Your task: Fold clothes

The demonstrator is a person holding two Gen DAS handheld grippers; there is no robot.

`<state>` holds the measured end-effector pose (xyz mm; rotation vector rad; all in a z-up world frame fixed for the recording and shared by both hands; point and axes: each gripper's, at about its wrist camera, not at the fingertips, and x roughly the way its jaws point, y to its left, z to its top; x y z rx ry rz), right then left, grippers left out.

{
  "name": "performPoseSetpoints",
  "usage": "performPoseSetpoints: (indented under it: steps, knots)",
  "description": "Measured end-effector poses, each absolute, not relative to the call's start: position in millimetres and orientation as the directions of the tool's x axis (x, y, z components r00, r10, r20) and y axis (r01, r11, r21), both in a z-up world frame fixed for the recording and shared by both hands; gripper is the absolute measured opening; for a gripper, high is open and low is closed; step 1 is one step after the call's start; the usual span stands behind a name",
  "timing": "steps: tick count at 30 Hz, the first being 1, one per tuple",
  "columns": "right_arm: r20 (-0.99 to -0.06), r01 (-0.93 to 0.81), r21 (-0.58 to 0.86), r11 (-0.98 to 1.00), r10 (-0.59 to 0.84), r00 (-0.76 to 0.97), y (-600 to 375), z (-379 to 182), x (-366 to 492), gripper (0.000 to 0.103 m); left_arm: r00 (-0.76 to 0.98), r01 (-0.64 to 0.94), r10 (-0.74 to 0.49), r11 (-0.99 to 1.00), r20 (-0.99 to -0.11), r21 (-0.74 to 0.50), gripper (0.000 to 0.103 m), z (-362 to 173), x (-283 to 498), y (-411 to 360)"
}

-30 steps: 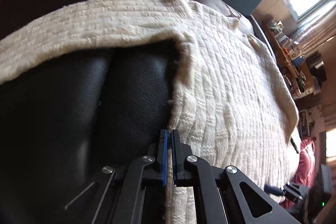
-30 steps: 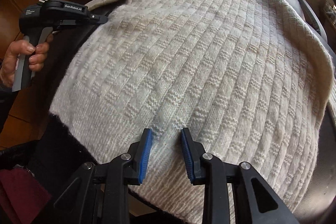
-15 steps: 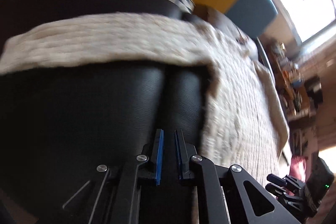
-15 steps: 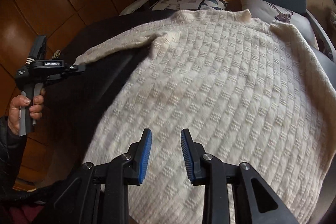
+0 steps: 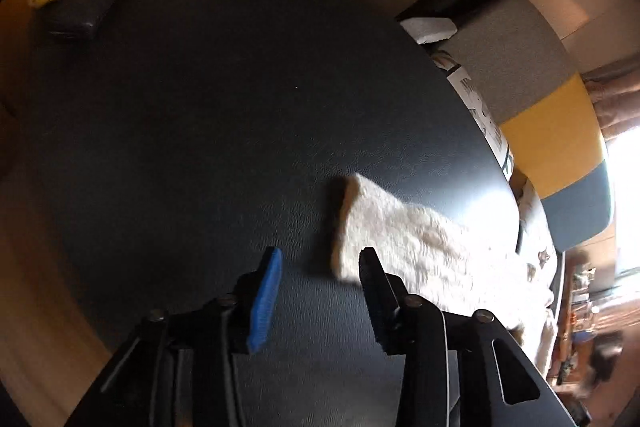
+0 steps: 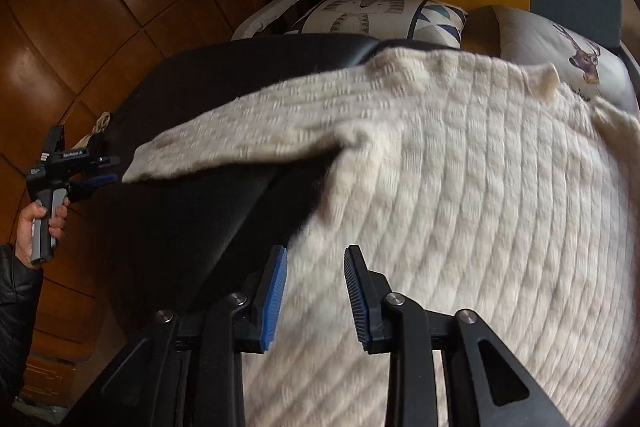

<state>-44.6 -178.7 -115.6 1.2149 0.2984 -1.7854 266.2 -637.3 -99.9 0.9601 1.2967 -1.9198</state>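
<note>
Now the sweater (image 6: 460,195) lies spread across the black surface (image 5: 200,127), its sleeve (image 5: 384,227) stretched out flat with the cuff end just ahead of the right-hand finger of the left gripper (image 5: 316,297). That gripper's fingers are opening with nothing between them — only bare surface shows in the gap. The right gripper (image 6: 316,293) hovers part-open over the sweater's body, empty, the side edge just by its left finger. The step looks to be folding the sleeve in, so the cuff wants both fingers astride its edge — one finger slid under both layers before closing. Then carry it low across the body, while the right gripper pins the knit near the shoulder so it does not drag.
</note>
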Motion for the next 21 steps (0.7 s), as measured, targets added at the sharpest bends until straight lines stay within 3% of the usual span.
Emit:
performPoseSetpoints:
  steps: [5,6,8,9,11,21]
  knots:
    - [-0.833,0.787,0.244,-0.566,-0.538,-0.128,-201.9,-108.0,-75.0,0.03,-0.515,0.793,-0.004,-0.383,-0.857,-0.474,0.049,-121.7,219.1,-647.6]
    - [-0.833,0.787,0.237,-0.57,-0.536,-0.137,-205.4,-106.2,-80.8,0.03,-0.509,0.791,-0.015,-0.402,-0.861,-0.461,0.057,-120.3,212.4,-647.6]
    - [-0.839,0.786,0.209,-0.583,-0.519,-0.162,-211.6,-107.2,-95.2,0.03,-0.496,0.781,-0.023,-0.45,-0.868,-0.433,0.064,-117.6,199.4,-645.8]
    - [-0.843,0.784,0.192,-0.59,-0.509,-0.177,-214.5,-108.2,-102.5,0.03,-0.488,0.773,-0.023,-0.476,-0.873,-0.42,0.05,-117.0,193.4,-643.9]
    - [-0.852,0.776,0.164,-0.609,-0.483,-0.2,-219.7,-112.6,-119.7,0.03,-0.47,0.758,-0.016,-0.52,-0.882,-0.394,0.009,-119.4,182.8,-637.4]
    - [-0.911,0.826,0.068,-0.56,-0.372,-0.177,-268.1,-151.1,-152.7,0.03,-0.546,0.788,-0.148,-0.425,-0.825,-0.446,0.008,-97.2,187.6,-663.5]
